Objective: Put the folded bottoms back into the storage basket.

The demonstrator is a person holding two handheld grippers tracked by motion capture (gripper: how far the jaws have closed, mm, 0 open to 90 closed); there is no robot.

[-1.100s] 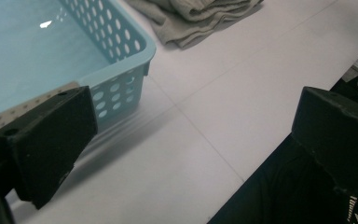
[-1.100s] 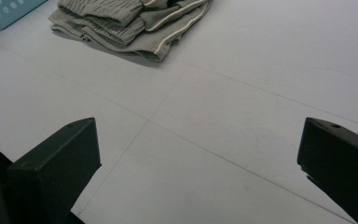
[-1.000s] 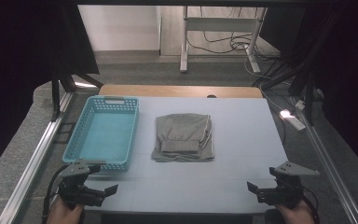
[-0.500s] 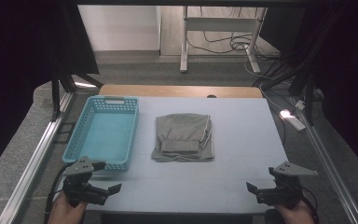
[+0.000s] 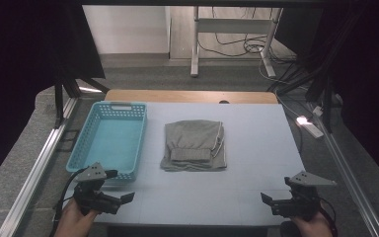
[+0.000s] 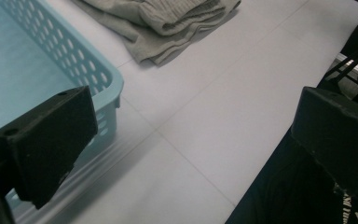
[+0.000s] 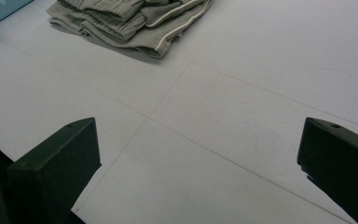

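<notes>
The folded grey cloth (image 5: 194, 145) lies just right of the blue basket (image 5: 109, 140), long way pointing away. Left gripper (image 5: 124, 198) and right gripper (image 5: 267, 200) have fingers wide apart, holding nothing.

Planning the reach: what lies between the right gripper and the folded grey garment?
Bare white table between the right gripper and the folded grey garment, as the right gripper view shows.

we list a pale surface (image 5: 256, 148) bearing a turquoise basket (image 5: 109, 140) at left and folded grey garment (image 5: 193, 144) just beside it.
</notes>
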